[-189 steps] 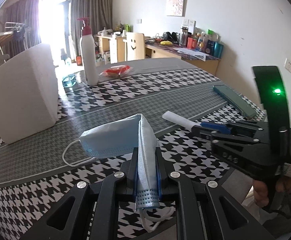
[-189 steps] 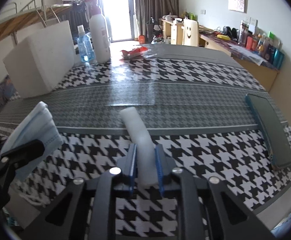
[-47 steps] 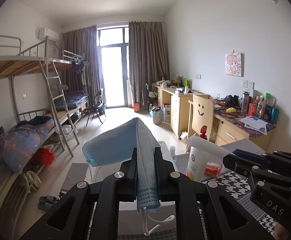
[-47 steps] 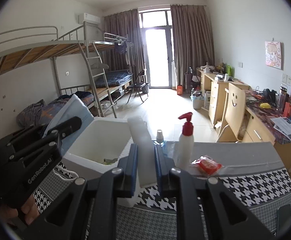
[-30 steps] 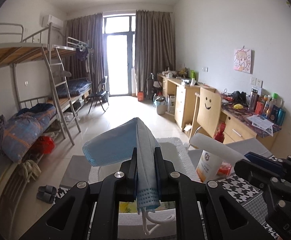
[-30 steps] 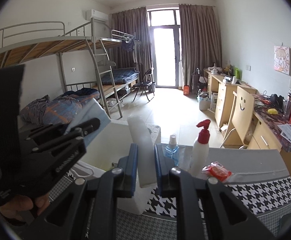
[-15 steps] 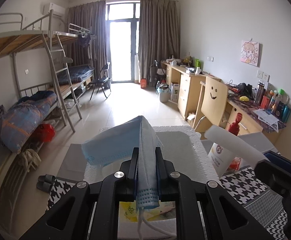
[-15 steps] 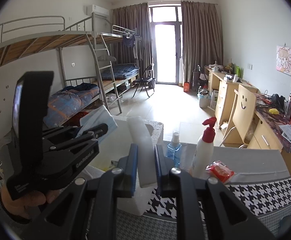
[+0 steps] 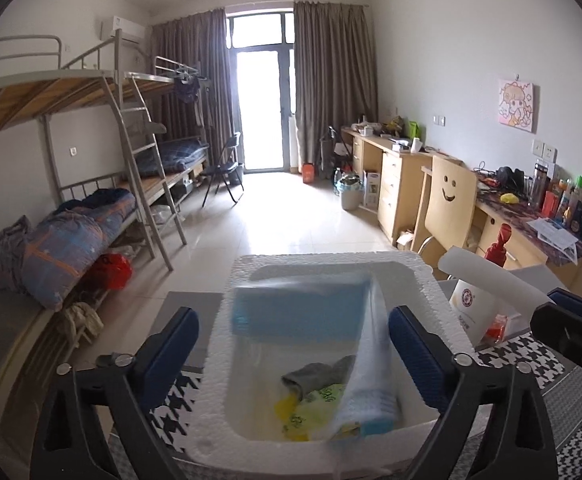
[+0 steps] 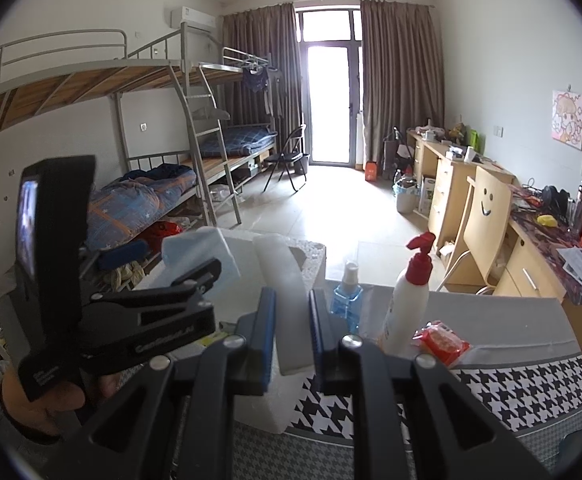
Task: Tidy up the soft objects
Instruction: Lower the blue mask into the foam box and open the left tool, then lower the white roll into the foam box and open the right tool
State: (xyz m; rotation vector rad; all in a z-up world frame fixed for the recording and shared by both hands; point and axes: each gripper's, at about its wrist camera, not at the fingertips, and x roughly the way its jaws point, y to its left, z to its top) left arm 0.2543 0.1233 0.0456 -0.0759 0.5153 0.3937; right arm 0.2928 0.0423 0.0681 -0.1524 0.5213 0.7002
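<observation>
My left gripper (image 9: 291, 344) spread wide over foam box (image 9: 427, 280), mask (image 9: 303, 308) blurred, loose between fingers. My right gripper (image 10: 292, 320) clamps white roll (image 10: 281, 280) above box rim.

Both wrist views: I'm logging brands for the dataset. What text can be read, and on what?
"GenRobot.AI", faint: side of the left gripper.
Label on the white bottle: red logo, print too small.
Print on the yellow-green wrapper: blurred.
Print on the red packet: unreadable.
</observation>
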